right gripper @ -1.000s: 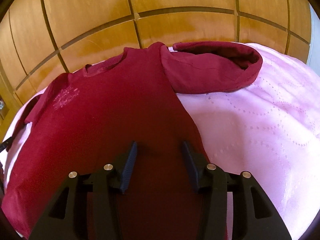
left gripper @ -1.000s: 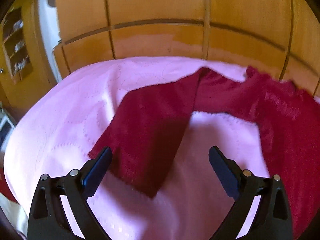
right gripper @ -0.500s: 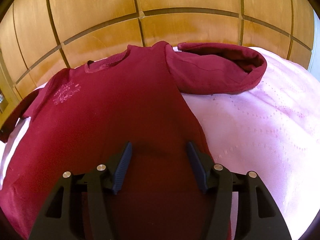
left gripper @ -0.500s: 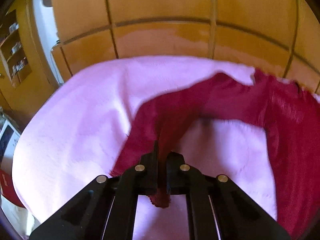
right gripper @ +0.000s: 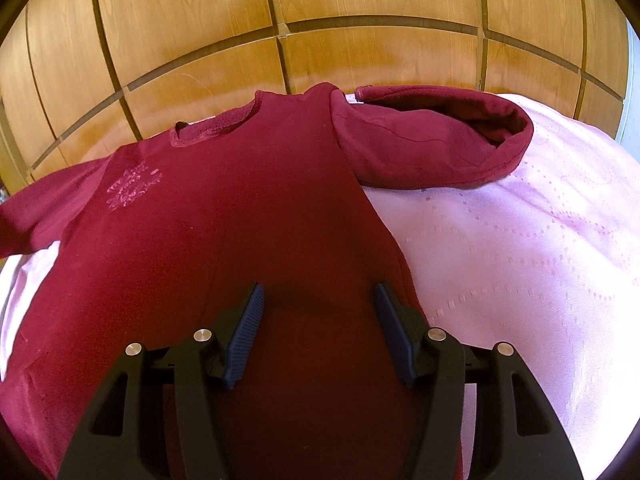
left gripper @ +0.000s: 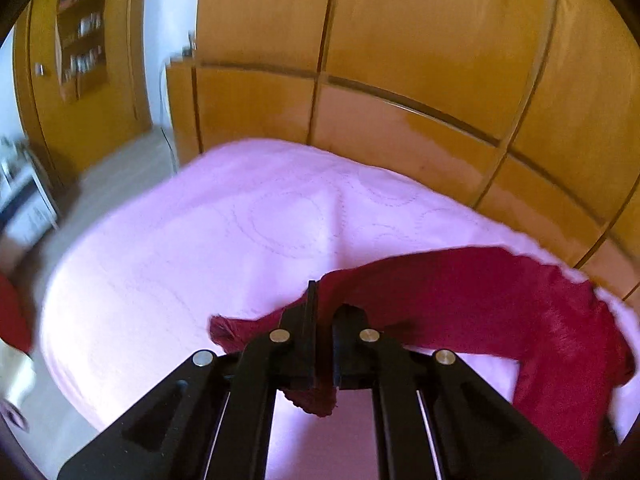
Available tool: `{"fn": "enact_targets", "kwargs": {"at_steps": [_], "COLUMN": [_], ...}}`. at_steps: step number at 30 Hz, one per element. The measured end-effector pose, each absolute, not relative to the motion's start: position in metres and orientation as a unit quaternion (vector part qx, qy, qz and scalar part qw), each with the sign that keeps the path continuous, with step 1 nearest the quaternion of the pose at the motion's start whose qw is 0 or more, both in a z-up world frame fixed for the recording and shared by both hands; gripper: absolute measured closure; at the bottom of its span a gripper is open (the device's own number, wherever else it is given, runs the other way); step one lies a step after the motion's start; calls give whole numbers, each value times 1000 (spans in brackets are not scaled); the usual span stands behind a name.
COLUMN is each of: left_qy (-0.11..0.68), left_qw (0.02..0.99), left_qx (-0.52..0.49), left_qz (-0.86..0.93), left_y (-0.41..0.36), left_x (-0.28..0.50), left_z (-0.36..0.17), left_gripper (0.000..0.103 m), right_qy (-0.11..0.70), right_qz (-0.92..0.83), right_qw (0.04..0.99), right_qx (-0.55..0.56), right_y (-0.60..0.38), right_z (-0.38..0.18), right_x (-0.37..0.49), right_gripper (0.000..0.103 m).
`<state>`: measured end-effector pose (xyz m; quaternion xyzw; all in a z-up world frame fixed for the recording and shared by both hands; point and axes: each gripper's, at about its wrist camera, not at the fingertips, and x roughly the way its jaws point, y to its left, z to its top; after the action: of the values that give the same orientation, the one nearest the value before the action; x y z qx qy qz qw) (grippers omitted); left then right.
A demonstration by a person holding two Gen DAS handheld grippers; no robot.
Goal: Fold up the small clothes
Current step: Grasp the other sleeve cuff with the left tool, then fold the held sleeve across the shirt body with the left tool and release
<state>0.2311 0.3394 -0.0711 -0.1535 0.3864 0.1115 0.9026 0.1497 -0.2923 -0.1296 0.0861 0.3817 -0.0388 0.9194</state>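
Sleeve [left gripper: 460,300] newly lifted off pink bedspread [left gripper: 240,240]

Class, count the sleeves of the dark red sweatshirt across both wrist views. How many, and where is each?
2. One sleeve is pinched in the shut left gripper, lifted off the pink bedspread. The other sleeve lies folded back beside the collar, beyond the open right gripper.

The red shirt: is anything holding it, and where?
The left tongs pinch the red shirt by its sleeve end. The right tongs are open, holding nothing.
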Motion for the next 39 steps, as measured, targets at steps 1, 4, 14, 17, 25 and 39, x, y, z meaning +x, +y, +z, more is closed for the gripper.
{"fn": "enact_targets", "kwargs": {"at_steps": [1,4,14,17,25,39], "left_qy": [390,398,402,407,427,413], "left_qw": [899,885,834,826,801,810], "left_qx": [-170,-237,-363,-363,-356,-317], "left_qz": [102,55,-102,-144,-224,-270], "left_y": [339,329,222,178,67,-64], "left_x": [232,235,253,257,278,317], "left_z": [-72,-76,-67,-65,-76,-100], "left_gripper": [99,99,98,98,98,53], "right_qy": [382,382,380,379,378,375], "right_qz": [-39,-39,-37,-36,-33,-25], "right_qw": [919,919,920,920,920,921], "right_qx": [86,86,90,91,95,101], "right_y": [-292,-293,-294,-294,-295,-296], "right_z": [-129,-129,-129,-129,-129,-130], "right_x": [150,150,149,149,148,148], "right_gripper": [46,46,46,46,46,42]}}
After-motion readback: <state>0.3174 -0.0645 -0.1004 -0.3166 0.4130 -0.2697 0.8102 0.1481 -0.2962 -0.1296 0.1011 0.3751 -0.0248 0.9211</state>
